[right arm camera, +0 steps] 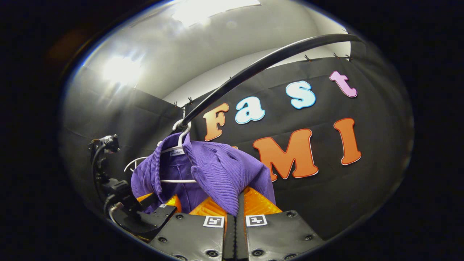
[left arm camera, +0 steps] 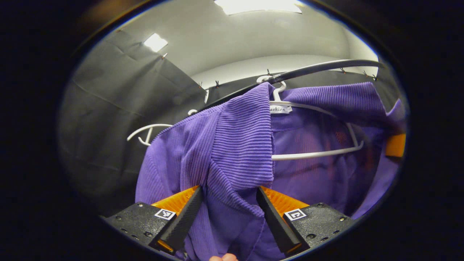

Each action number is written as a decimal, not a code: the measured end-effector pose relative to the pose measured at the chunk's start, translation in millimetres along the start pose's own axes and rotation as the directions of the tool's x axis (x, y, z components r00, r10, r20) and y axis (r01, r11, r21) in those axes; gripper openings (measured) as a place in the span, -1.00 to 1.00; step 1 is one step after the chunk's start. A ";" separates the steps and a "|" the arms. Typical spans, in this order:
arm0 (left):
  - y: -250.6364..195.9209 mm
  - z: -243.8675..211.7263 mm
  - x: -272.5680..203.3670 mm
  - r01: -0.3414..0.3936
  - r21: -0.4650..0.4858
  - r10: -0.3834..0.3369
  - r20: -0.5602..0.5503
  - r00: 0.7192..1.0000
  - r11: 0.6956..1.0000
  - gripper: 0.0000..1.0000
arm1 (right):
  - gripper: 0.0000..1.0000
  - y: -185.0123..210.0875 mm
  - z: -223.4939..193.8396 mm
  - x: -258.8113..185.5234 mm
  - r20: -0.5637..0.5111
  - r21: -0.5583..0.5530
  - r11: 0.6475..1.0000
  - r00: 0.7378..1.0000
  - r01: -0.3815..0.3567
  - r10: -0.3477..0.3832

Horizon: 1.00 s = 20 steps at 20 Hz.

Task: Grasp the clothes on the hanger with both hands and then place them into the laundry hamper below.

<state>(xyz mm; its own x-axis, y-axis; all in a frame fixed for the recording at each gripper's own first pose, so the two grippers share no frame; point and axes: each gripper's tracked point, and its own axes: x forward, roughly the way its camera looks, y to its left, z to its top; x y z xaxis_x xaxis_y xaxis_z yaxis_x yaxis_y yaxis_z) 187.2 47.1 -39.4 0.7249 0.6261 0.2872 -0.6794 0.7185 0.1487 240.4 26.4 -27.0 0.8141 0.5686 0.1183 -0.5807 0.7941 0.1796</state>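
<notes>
Closest to me in the left gripper view, my left gripper (left arm camera: 228, 214) has its jaws standing apart, with a fold of the purple ribbed garment (left arm camera: 235, 152) hanging down between them; the cloth fills the gap, but I cannot tell whether either finger actually presses on it. A fingertip of the hand (left arm camera: 223, 257) holding this tool peeks in at the very bottom edge.

In the right gripper view, my right gripper (right arm camera: 234, 214) has its jaws drawn together, and the lower edge of the garment (right arm camera: 217, 174) drops right into the seam between them, so it looks pinched there. Just to the left of it in that view I see the other gripper (right arm camera: 145, 212) with its cable, low against the garment's far side.

A little farther off, the garment hangs on a white hanger (left arm camera: 319, 154), open at the front, with one shoulder slumped partway off the hanger's arm. A second white hanger (left arm camera: 146, 132) hangs bare just behind it.

Above, both hangers hook over a dark curved rail (right arm camera: 268, 59). Behind everything is the black cloth wall (right arm camera: 326, 188), and over it the pale ceiling with a bright light panel (left arm camera: 259, 5).
</notes>
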 end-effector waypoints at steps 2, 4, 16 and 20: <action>17.5 -4.9 1.4 -0.044 0.081 0.044 0.008 0.999 0.996 0.83 | -0.84 -1.4 -4.2 1.5 -0.009 0.000 1.000 1.000 0.000 0.000; 39.4 0.2 -5.0 -0.090 0.121 0.086 0.037 0.996 0.989 0.57 | -0.84 -5.9 -5.9 2.2 -0.009 -0.009 1.000 1.000 0.012 -0.012; 119.3 121.8 -13.2 -0.113 0.312 0.047 0.210 0.977 0.943 -0.92 | -0.84 -36.9 2.5 21.2 0.057 -0.092 0.986 0.990 0.136 -0.131; 136.8 162.6 -0.1 -0.153 0.269 0.077 0.275 0.958 0.951 -0.93 | -0.84 -41.9 5.1 24.6 0.075 -0.096 0.982 0.985 0.163 -0.157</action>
<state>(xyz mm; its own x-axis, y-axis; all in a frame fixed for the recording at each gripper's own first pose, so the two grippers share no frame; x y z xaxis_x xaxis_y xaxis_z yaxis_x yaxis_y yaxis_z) 75.8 96.1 134.8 0.6115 0.5719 0.5467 -0.7876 0.5058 0.3518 284.8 6.0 -26.6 0.8932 0.4195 0.1617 -0.4380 0.8932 0.1021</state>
